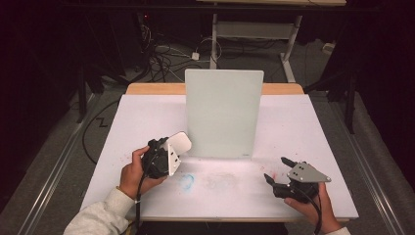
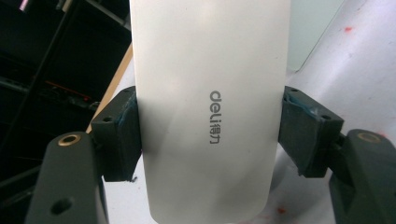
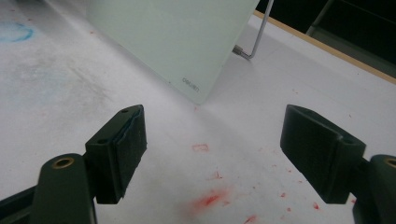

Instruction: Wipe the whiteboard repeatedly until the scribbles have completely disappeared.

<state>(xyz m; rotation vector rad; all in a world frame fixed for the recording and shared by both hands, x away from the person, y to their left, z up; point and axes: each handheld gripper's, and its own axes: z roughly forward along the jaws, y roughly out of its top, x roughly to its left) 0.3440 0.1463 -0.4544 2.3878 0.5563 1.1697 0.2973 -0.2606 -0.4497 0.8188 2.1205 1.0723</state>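
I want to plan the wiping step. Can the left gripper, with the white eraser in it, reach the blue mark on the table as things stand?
Probably yes. The left gripper, shut on the white eraser, is just up-left of the blue mark, with bare table between them. The standing board is behind, not in the way.

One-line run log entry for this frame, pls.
left gripper: shut on white eraser | right gripper: open, above table | glass board: upright | blue smudge: on table before board
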